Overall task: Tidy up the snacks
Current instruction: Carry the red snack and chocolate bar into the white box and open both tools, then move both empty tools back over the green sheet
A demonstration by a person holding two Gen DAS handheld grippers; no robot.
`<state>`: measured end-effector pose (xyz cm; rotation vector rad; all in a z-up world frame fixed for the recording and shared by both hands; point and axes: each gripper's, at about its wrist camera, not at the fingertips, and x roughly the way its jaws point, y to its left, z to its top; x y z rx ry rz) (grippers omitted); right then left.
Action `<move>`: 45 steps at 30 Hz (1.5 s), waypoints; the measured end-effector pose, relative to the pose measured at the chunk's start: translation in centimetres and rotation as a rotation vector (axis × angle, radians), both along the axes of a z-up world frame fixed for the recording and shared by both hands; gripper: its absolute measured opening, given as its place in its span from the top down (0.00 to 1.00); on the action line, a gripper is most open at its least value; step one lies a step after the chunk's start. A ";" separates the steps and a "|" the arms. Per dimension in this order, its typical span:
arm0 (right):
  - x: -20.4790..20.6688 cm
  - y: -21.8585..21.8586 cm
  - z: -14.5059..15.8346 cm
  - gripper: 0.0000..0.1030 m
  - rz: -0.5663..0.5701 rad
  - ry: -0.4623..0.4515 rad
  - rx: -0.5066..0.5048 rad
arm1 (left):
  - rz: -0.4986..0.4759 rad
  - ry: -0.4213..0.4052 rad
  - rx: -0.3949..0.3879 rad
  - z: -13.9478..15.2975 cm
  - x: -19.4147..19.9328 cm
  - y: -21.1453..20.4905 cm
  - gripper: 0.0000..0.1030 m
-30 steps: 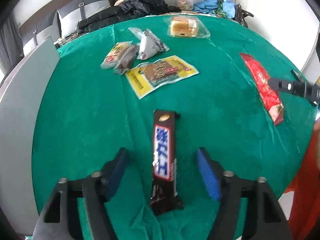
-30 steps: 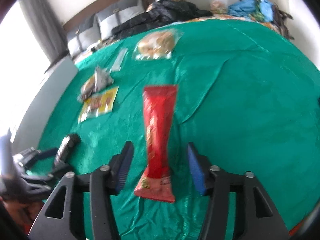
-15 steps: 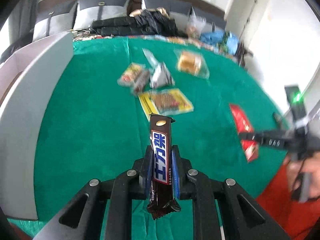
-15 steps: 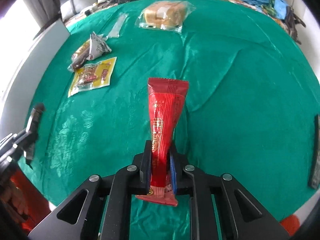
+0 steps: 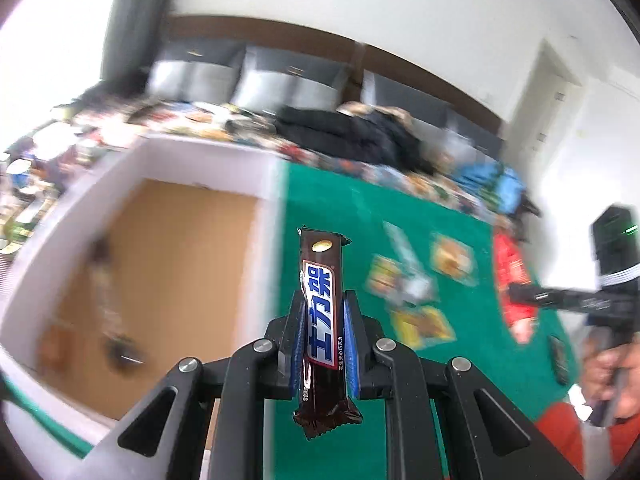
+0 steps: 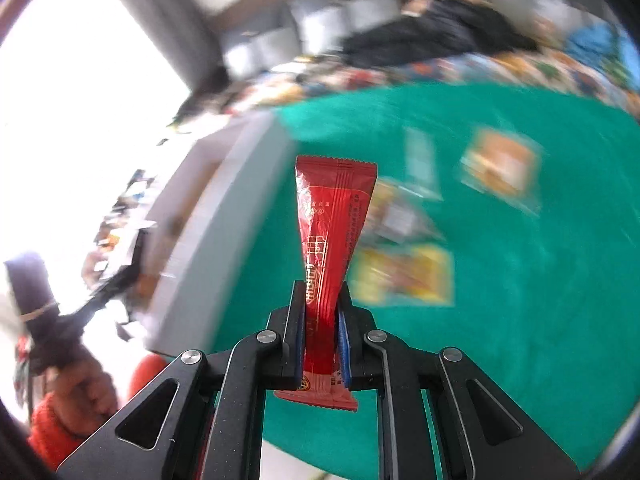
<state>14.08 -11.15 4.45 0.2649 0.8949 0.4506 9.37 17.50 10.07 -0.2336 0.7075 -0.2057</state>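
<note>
My left gripper is shut on a dark brown chocolate bar with a blue and white label, held in the air above the table. To its left lies an open cardboard box with white walls and a brown floor. My right gripper is shut on a red snack packet, also lifted off the table. The right gripper and red packet show at the right of the left wrist view. The box's grey-white wall stands left of the red packet.
Several snack packets lie on the green tablecloth: a yellow packet, a bread bag, and a silvery wrapper. Blurred items lie in the box. Dark clothes and clutter line the far edge.
Both grippers have lifted their snacks off the table and swung left toward the box. A second ago both were open around the snacks lying on the cloth.
</note>
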 end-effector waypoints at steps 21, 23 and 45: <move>0.0 9.6 -6.5 0.27 0.131 -0.305 -0.487 | 0.159 -0.022 0.059 -2.7 -4.5 4.5 0.22; -1.0 3.7 -11.6 0.27 0.042 -0.214 -0.562 | 0.059 -0.042 0.047 -2.5 -5.1 0.1 0.16; -4.5 -17.8 -18.5 0.21 -0.419 -0.059 -0.400 | -0.099 0.203 0.224 -18.7 5.7 -18.2 0.01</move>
